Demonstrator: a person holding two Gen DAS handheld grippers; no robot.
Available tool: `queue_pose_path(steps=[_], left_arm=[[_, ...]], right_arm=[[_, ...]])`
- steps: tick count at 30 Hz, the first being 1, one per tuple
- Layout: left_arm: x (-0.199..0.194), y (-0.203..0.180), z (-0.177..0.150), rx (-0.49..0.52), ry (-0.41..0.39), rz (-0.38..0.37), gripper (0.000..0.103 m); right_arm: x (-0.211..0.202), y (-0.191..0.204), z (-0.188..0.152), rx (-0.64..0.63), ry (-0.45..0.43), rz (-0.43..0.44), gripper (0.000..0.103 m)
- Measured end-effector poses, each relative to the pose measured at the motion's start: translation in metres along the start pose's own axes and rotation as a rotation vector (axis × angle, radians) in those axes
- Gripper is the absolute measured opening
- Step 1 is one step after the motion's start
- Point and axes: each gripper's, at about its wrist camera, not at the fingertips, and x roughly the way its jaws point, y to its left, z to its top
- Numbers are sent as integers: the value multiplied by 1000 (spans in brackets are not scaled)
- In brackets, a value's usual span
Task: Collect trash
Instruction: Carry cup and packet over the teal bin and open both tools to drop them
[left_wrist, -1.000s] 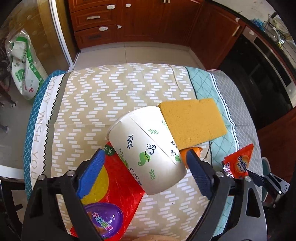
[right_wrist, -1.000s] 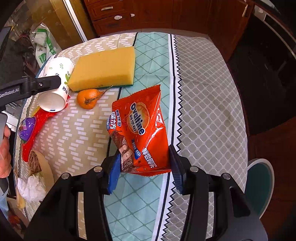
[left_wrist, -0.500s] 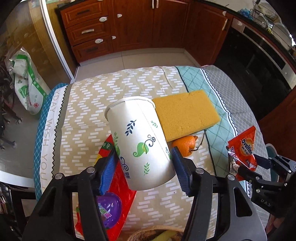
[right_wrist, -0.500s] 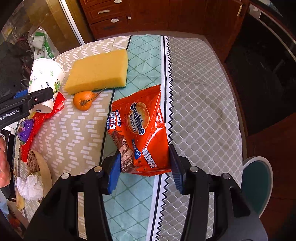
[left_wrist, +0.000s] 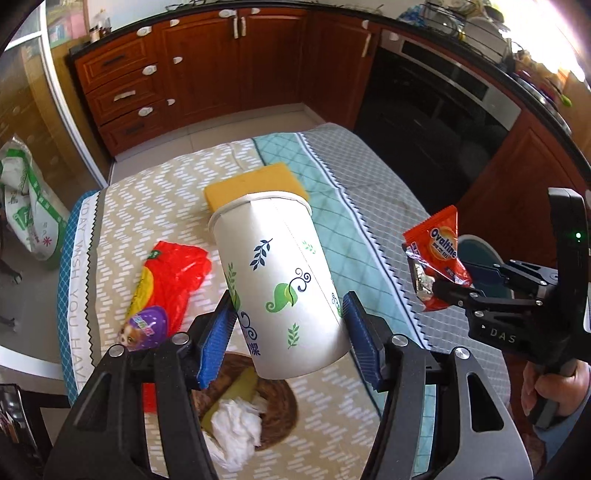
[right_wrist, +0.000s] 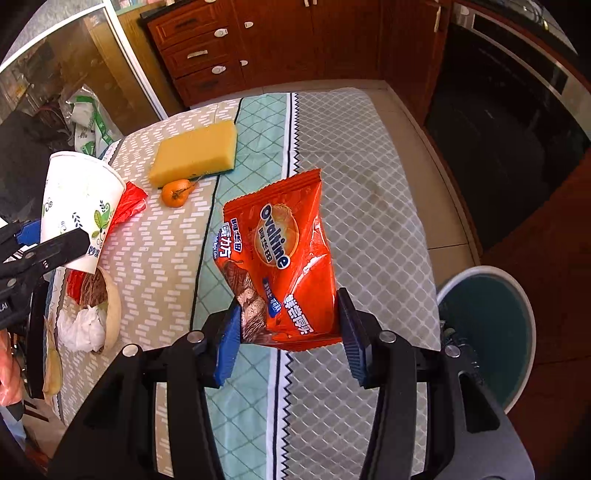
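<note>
The left gripper has just been closing, and its 2 blue pads now pinch the paper cup at its lower part. The cup is lifted above the table and tilted, its open rim pointing away. Under the cup, at the near edge of the table, lies a woven basket with a crumpled white tissue inside. Left of the basket lies a red wrapper with a purple egg-shaped toy on it. Right of the basket, the right gripper pinches the orange Ovaltine packet by its lower edge, clear of the table. Beyond the basket lies a small orange fruit, touching the yellow sponge behind it.
</note>
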Motion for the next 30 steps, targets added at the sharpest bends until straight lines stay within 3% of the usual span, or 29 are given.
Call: queue_pose_path(steps=[15, 23, 30], left_arm=[[12, -164, -8, 271, 38, -137, 60], [48, -263, -10, 409, 91, -206, 61], [92, -320, -16, 471, 165, -231, 61]], right_arm=[[-61, -154, -78, 251, -72, -67, 46], [-74, -223, -115, 364, -66, -107, 46], [-76, -255, -124, 412, -60, -129, 46]])
